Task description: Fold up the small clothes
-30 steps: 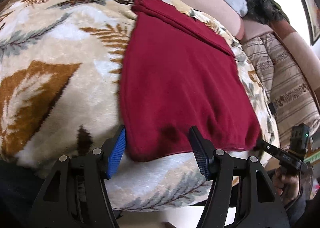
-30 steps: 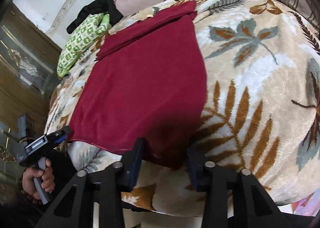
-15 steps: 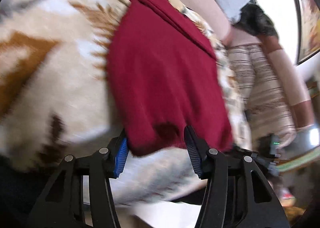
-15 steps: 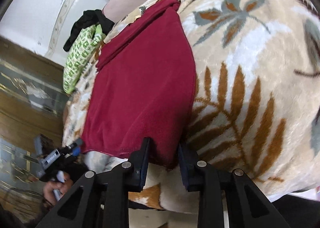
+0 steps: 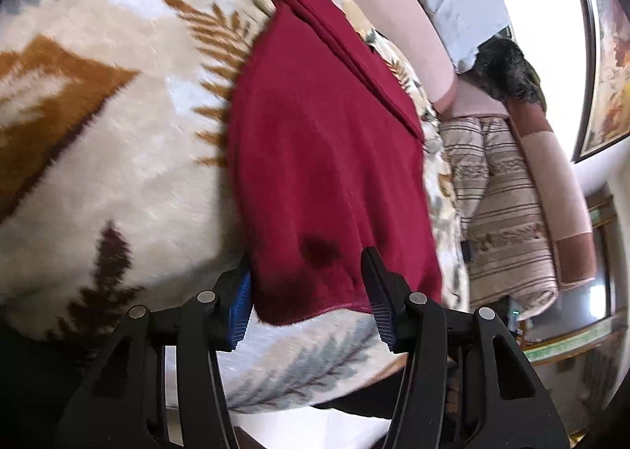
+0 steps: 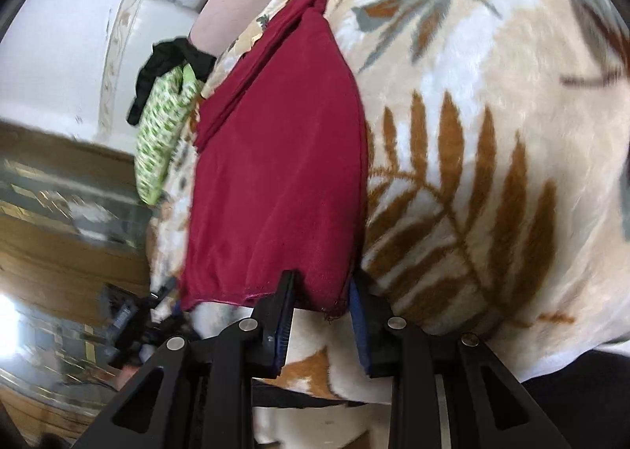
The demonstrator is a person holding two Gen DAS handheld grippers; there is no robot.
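A dark red garment [image 5: 327, 157] lies flat on a leaf-patterned blanket [image 5: 98, 142]; it also shows in the right wrist view [image 6: 275, 173]. Its far edge is folded over in a band. My left gripper [image 5: 307, 299] is open, its jaws standing on either side of the garment's near left corner. My right gripper [image 6: 321, 303] is open with the near right corner of the garment between its jaws, the cloth's hem hanging just at the pads.
A green-and-white patterned cloth [image 6: 161, 134] and a black cloth [image 6: 169, 67] lie at the blanket's far left. A striped cushion [image 5: 504, 220] and a sofa arm [image 5: 551, 173] stand to the right. The blanket [image 6: 492, 134] drops off at its near edge.
Both grippers have moved in to the garment's near corners. The right jaws narrowed around the right corner. The left jaws stayed wide open.
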